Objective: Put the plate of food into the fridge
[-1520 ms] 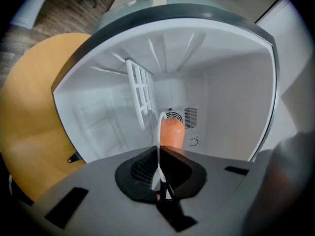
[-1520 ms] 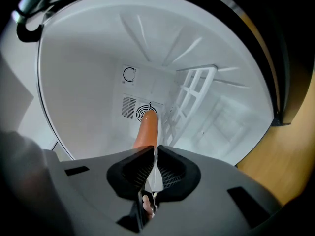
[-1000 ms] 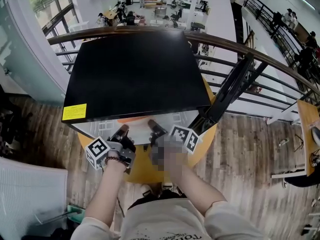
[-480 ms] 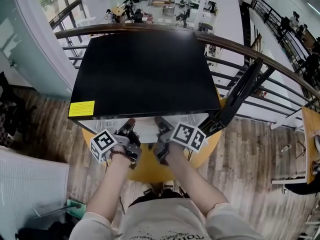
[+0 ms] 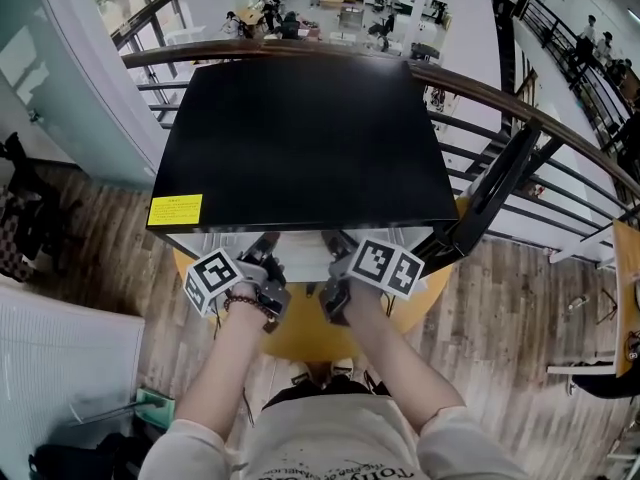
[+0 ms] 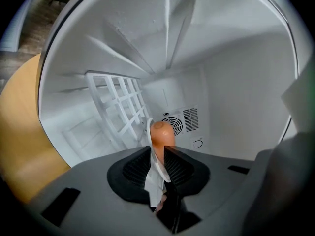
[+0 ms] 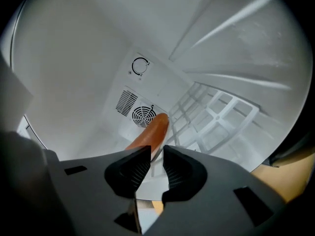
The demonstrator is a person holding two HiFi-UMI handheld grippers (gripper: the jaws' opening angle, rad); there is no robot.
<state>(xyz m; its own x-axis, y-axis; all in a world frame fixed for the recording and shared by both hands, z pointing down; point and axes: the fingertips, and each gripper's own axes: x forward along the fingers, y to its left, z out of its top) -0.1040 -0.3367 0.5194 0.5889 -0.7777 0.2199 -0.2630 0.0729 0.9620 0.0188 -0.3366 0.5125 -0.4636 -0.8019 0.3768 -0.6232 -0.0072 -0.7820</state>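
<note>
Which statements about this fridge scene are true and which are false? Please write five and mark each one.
1. The fridge has a black top. True.
2. The fridge stands on the floor. False: it stands on a round yellow table.
3. The plate carries a banana. False: it carries an orange-brown sausage.
4. A round fan grille sits on the fridge's back wall. True.
5. The left gripper and the right gripper reach into the fridge. True; their jaws are opening, with the plate's rim between them.

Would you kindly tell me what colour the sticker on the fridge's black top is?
The sticker is yellow, clearest in the head view.
</note>
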